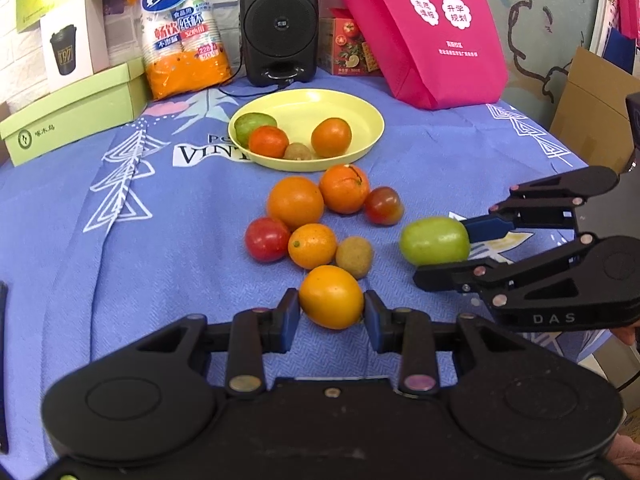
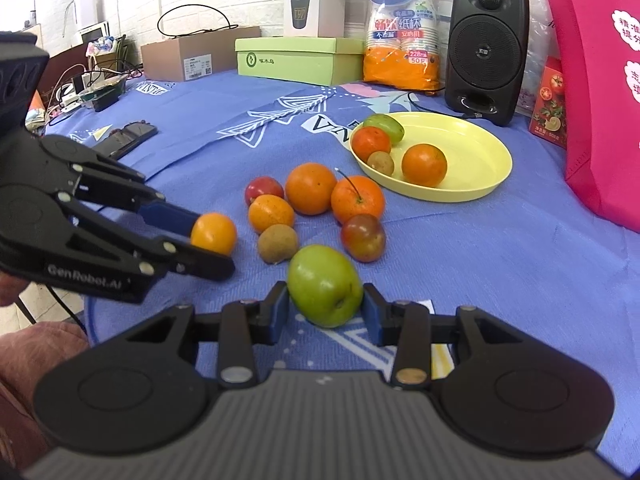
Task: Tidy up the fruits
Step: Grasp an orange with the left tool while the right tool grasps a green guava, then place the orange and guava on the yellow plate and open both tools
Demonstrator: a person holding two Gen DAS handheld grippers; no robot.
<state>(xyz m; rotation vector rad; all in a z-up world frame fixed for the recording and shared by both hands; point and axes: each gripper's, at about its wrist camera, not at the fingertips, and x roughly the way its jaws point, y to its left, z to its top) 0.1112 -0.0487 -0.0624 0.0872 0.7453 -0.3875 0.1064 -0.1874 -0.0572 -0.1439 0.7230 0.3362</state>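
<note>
The left hand-held gripper (image 1: pixel 332 314) occupies the lower centre of the left wrist view; its jaws stand partly closed, with both blue pads (image 1: pixel 291 314) touching the flanks of a yellow-orange fruit (image 1: pixel 331 297) that rests on the blue tablecloth (image 1: pixel 120 240) of the table. In the right wrist view the same unit (image 2: pixel 210 250) enters from the left edge, with the yellow-orange fruit (image 2: pixel 214 233) between its fingers.

The right hand-held gripper (image 2: pixel 325 308) sits in the lower centre of its own view; its jaws are partly closed, with the blue pads (image 2: pixel 280 310) against both sides of a green fruit (image 2: pixel 325 285); whether the fruit is lifted off the cloth cannot be told. In the left wrist view this unit (image 1: pixel 444 250) reaches in from the right edge, with the green fruit (image 1: pixel 434 241) between its fingers.

Loose fruit lies in a cluster at mid-frame, just beyond both gripped pieces: a large orange (image 1: pixel 295 202), a stemmed orange (image 1: pixel 344 189), a red-green fruit (image 1: pixel 383 205), a red tomato (image 1: pixel 267 239), a small orange (image 1: pixel 312 245) and a brown fruit (image 1: pixel 354 257); most touch a neighbour.

The yellow plate (image 1: pixel 352 108) stands above the cluster in the frame and holds four fruits on its near half; a black speaker (image 1: pixel 279 20) stands behind it at the upper centre.
</note>
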